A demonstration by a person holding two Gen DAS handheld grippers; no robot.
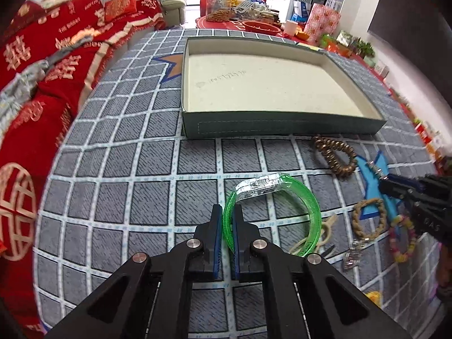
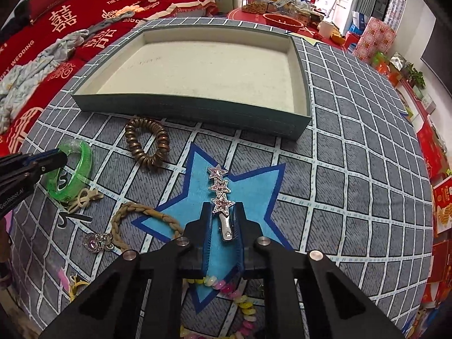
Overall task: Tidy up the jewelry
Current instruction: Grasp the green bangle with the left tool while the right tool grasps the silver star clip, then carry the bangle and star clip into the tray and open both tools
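Note:
My left gripper is shut on the near rim of a green translucent bangle that lies on the grey checked cloth; it also shows in the right wrist view. My right gripper is shut on a silver hair clip with pink stars over the blue star patch. An open green box with a cream floor stands beyond both, with nothing in it. A bronze spiral hair tie lies before the box.
A braided tan loop, a pastel bead bracelet, a crystal charm and a cream bow piece lie near. Red bedding is on the left.

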